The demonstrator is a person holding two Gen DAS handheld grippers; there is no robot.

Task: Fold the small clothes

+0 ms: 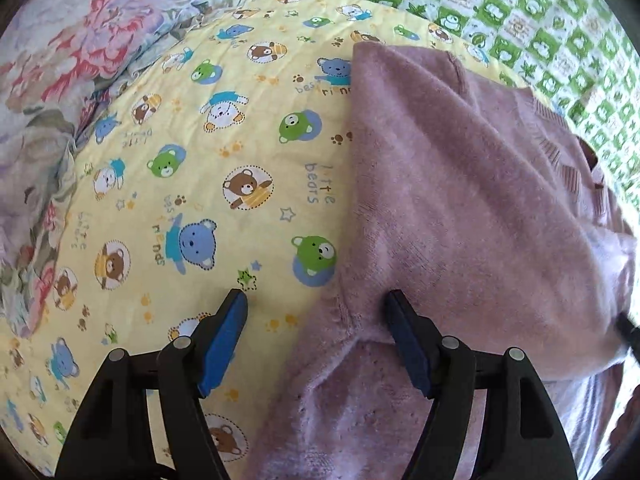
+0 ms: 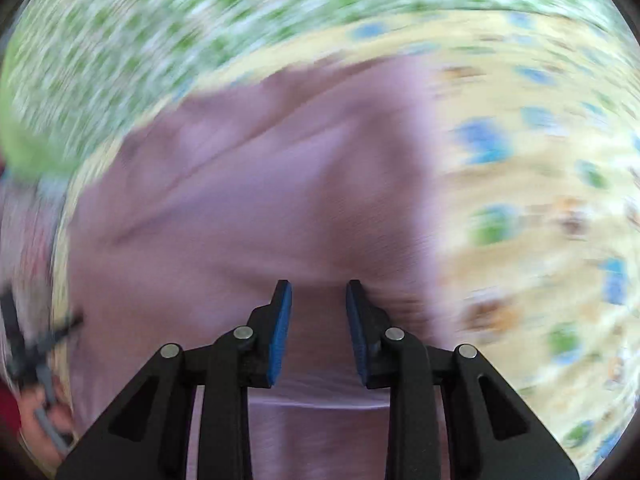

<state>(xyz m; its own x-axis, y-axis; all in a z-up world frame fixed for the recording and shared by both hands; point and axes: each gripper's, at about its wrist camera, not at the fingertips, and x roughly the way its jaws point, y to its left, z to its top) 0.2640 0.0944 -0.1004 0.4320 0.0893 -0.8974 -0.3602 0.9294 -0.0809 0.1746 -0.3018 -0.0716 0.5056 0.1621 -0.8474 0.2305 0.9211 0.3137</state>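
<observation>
The sweater (image 1: 460,208) lies on the bear sheet (image 1: 208,152), partly folded, its long axis running away from me. My left gripper (image 1: 316,300) is spread wide, straddling the sweater's left edge: one finger over sheet, one over knit, pinching nothing. My right gripper (image 2: 319,292) hangs part open over the sweater's middle (image 2: 260,184), empty. The left is nearer the edge.

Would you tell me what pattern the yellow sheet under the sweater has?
Cartoon bears in blue, green and brown on the yellow sheet, clearest in the left wrist view.
</observation>
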